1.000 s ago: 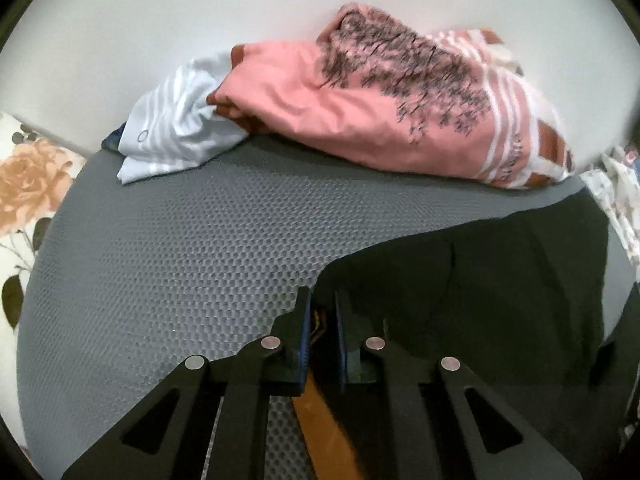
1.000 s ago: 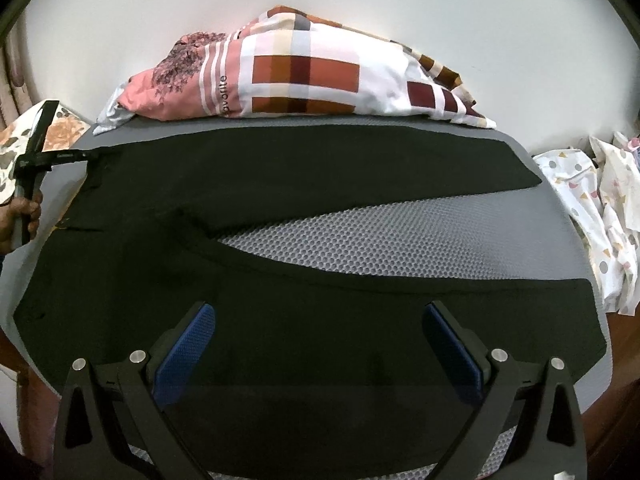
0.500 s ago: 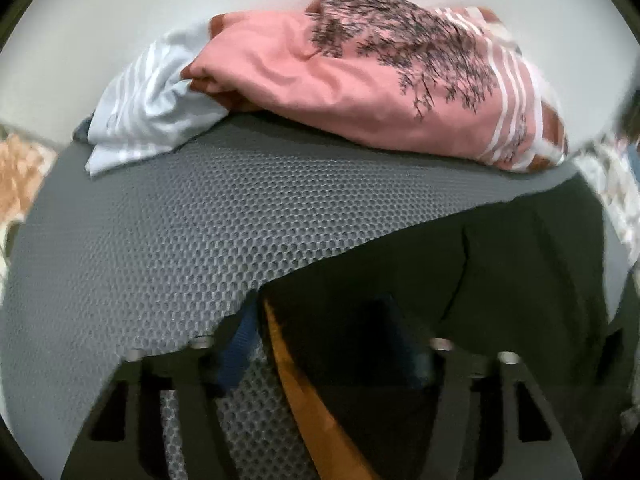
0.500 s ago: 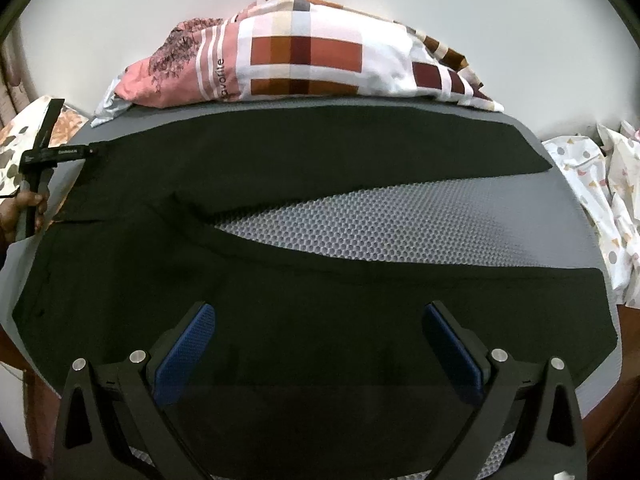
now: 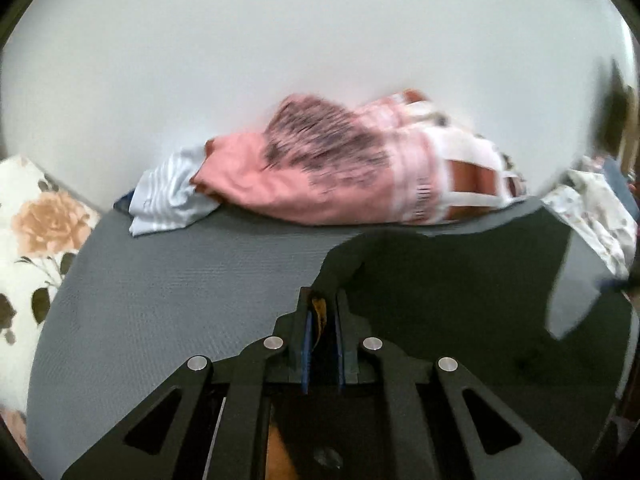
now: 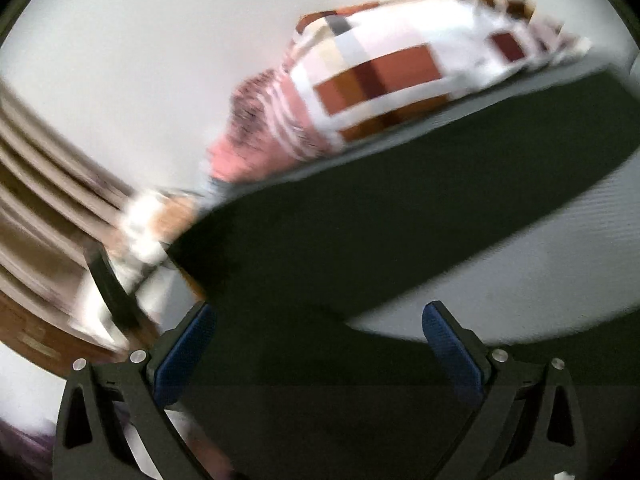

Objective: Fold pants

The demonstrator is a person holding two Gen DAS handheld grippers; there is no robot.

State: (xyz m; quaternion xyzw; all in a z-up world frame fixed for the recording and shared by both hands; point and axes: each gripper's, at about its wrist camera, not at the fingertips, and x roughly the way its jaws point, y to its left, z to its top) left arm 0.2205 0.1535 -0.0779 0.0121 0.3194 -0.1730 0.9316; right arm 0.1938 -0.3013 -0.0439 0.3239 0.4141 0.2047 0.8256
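Pants (image 5: 460, 304), dark and spread over the grey mattress (image 5: 180, 292), have one corner pinched in the left gripper (image 5: 321, 312), whose jaws have just closed on the fabric and lift it. Carry that corner across smoothly, keeping the cloth taut so the fold lands square. The right gripper (image 6: 316, 344) hangs with jaws wide apart above the pants, grasping nothing. Beyond the pants, a pink patterned bundle (image 5: 320, 176) lies against the wall, clear of the fold.
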